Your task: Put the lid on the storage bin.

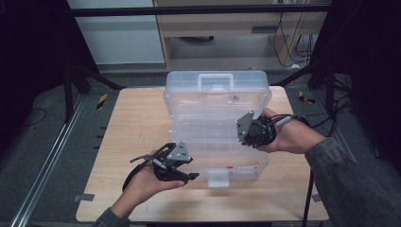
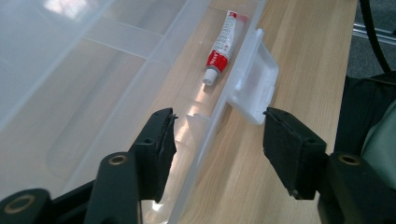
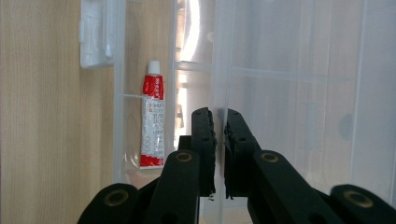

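Observation:
A clear plastic storage box [image 1: 189,101] lies on the wooden table [image 1: 132,127], its white handle [image 1: 215,80] at the far side and its white latch [image 1: 218,178] at the near side. A red and white tube [image 2: 222,46] lies inside along the front wall. My right gripper [image 1: 243,139] is at the box's right side, shut on the thin clear edge of the lid [image 3: 219,119], with the tube [image 3: 153,121] to its left. My left gripper [image 1: 193,176] is open at the front left; in its view, my left gripper [image 2: 219,128] has its jaws astride the front wall, near the latch [image 2: 254,88].
Bare table lies left of the box and along the near edge [image 1: 198,208]. Black frame legs [image 1: 71,85] and cables [image 1: 340,101] stand on the floor around the table. A wooden cabinet [image 1: 227,23] is behind it.

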Available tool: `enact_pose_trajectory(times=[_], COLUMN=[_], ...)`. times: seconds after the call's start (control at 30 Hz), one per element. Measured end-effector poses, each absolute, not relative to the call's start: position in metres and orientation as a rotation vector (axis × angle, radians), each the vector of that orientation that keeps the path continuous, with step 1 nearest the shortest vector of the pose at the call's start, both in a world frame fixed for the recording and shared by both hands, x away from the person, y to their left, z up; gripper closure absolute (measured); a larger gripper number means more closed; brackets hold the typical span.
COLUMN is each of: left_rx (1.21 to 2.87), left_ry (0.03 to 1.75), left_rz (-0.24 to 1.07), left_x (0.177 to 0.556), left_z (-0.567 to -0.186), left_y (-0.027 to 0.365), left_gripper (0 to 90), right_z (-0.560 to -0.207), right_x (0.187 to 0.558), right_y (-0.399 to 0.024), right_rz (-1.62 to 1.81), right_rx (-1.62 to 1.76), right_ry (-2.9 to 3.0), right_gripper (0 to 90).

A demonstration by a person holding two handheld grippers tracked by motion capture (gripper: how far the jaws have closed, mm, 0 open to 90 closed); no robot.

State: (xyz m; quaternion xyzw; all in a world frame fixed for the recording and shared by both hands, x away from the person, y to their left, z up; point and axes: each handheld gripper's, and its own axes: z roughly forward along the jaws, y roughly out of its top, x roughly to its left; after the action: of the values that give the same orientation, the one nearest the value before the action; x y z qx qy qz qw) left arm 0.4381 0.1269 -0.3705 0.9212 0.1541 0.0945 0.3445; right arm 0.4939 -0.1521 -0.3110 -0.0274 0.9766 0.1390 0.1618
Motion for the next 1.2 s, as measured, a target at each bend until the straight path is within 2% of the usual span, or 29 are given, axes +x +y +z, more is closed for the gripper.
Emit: enact_pose_trajectory(times=[0.2, 0.37, 0.47, 0.5, 0.57, 0.6, 0.77, 1.03, 1.2], left_rx=[2.326, 2.237, 2.197, 2.173, 2.154, 2.142, 2.133, 2.127, 2.127], left_ry=[0.436, 0.493, 0.537, 0.554, 0.570, 0.589, 0.649, 0.719, 0.766], left_rz=[0.250, 0.282, 0.300, 0.293, 0.280, 0.283, 0.275, 0.263, 0.252], left_x=[0.442, 0.449, 0.456, 0.462, 0.467, 0.475, 0.500, 0.530, 0.546], left_z=[-0.345, -0.320, -0.308, -0.301, -0.297, -0.291, -0.281, -0.275, -0.273], left_y=[0.142, 0.161, 0.171, 0.177, 0.180, 0.184, 0.189, 0.190, 0.189], left_gripper=[35.8, 35.4, 41.2, 51.5, 54.2, 61.3, 77.8, 89.2, 89.6], right_z=[-0.311, -0.311, -0.311, -0.311, -0.311, -0.311, -0.312, -0.312, -0.312], right_x=[0.494, 0.494, 0.494, 0.494, 0.494, 0.494, 0.493, 0.493, 0.493], right_y=[-0.152, -0.152, -0.152, -0.152, -0.152, -0.152, -0.152, -0.152, -0.152], right_rz=[0.401, 0.404, 0.406, 0.406, 0.406, 0.402, 0.404, 0.405, 0.403], right_rx=[-0.076, -0.074, -0.076, -0.076, -0.077, -0.076, -0.076, -0.078, -0.081], right_ry=[2.786, 2.786, 2.786, 2.787, 2.787, 2.784, 2.781, 2.781, 2.775], right_gripper=[84.4, 84.1, 84.0, 83.8, 83.8, 83.6, 82.7, 82.3, 81.9])
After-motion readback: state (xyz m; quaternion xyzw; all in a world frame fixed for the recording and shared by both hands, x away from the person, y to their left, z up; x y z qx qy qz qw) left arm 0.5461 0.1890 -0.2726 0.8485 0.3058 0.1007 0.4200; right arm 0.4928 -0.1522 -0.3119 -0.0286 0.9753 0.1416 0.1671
